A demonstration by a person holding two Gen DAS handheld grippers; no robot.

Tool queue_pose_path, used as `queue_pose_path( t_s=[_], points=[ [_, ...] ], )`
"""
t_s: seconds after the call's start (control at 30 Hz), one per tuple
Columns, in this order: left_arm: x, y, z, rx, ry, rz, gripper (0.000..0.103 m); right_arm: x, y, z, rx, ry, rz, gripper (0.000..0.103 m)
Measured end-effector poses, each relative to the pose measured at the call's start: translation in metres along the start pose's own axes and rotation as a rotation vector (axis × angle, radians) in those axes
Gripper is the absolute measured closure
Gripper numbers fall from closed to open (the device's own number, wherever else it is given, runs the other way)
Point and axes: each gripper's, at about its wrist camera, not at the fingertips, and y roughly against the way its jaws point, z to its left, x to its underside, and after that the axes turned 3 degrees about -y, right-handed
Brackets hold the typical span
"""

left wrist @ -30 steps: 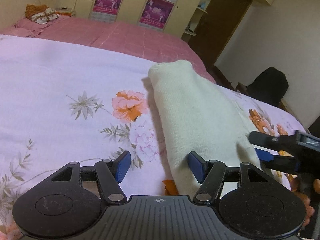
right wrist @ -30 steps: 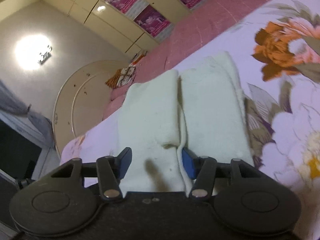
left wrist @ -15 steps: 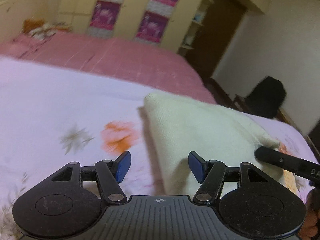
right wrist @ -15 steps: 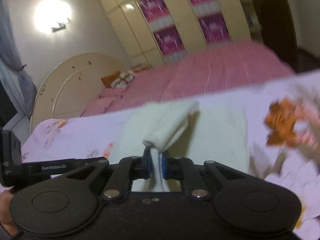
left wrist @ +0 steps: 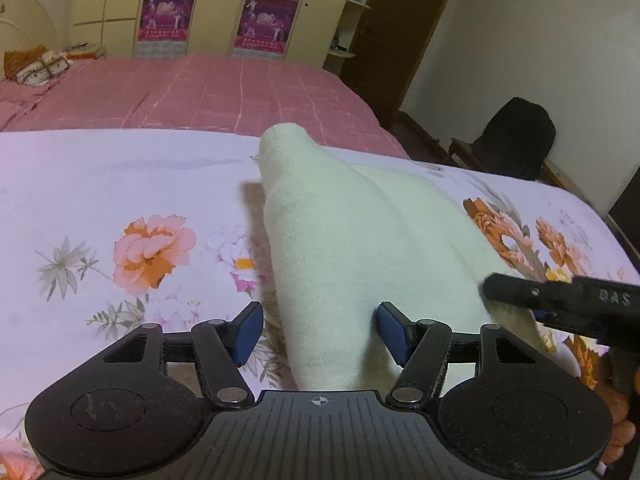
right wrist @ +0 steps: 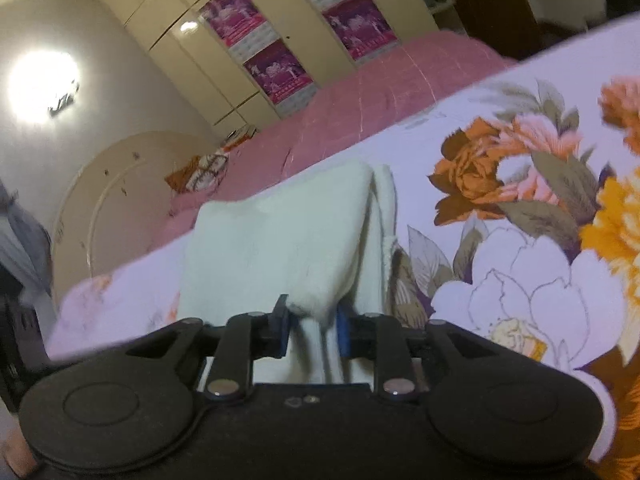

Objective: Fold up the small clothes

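Note:
A cream knitted garment [left wrist: 360, 240] lies folded on the floral bedsheet [left wrist: 120, 200], its far end humped up. My left gripper [left wrist: 322, 332] hangs open just over its near end; the cloth runs between the blue pads and the left pad stands apart from it. In the right wrist view the garment [right wrist: 280, 240] has a bunched fold wedged between the pads of my right gripper [right wrist: 312, 326], whose jaws are opening while the cloth still fills the gap. The right gripper [left wrist: 508, 300] also shows at the garment's right edge in the left wrist view, a lifted flap under its finger.
A pink quilt [left wrist: 200, 92] covers the far half of the bed, with a pillow [left wrist: 36, 68] by the headboard. Wardrobe doors with posters [left wrist: 164, 16] stand behind. A dark chair [left wrist: 516, 136] is off the bed's right side. A hand [left wrist: 616, 412] shows at the lower right.
The right gripper shut on a fold of the garment, lifted it, and its jaws have since widened a little. The left gripper drew back slightly, still open.

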Motion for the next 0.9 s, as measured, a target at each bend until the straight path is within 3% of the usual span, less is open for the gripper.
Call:
queue_pose_path(
  t_s=[0.1,0.17,0.33,0.4,0.5,0.57,0.6,0.63,0.73,0.9],
  points=[
    [0.003,0.007,0.004,-0.014,0.026,-0.05,0.039,-0.003,-0.009,-0.004,-0.021,-0.031,-0.002,0.085],
    [0.003,0.009,0.01,-0.013,0.049,-0.063,0.039,-0.004,-0.008,0.007,0.005,0.045,-0.02,0.088],
    [0.004,-0.005,-0.002,0.013,0.019,0.002,0.039,0.0,0.007,0.018,0.054,0.174,-0.07,0.088],
    [0.004,-0.011,-0.003,0.025,0.037,0.025,0.039,0.0,-0.002,0.004,0.093,0.12,-0.039,0.089],
    [0.0,-0.004,-0.002,0.019,0.023,0.003,0.039,-0.004,-0.005,-0.007,0.06,0.049,-0.029,0.087],
    [-0.008,0.005,0.003,-0.007,0.009,-0.068,0.039,-0.006,0.0,-0.005,0.049,0.06,-0.026,0.081],
    [-0.015,0.005,0.007,-0.02,0.016,-0.084,0.039,-0.009,0.006,-0.004,0.055,0.077,-0.054,0.073],
    [-0.021,0.003,0.012,-0.044,0.03,-0.101,0.039,-0.01,0.011,-0.002,0.08,0.094,-0.097,0.07],
    [-0.039,-0.008,0.024,-0.074,0.065,-0.129,0.039,-0.028,0.014,0.002,0.1,0.128,-0.165,0.081],
    [-0.054,-0.05,0.027,-0.145,0.051,-0.066,0.039,-0.044,-0.03,0.034,0.128,0.347,-0.117,0.081]
  ],
)
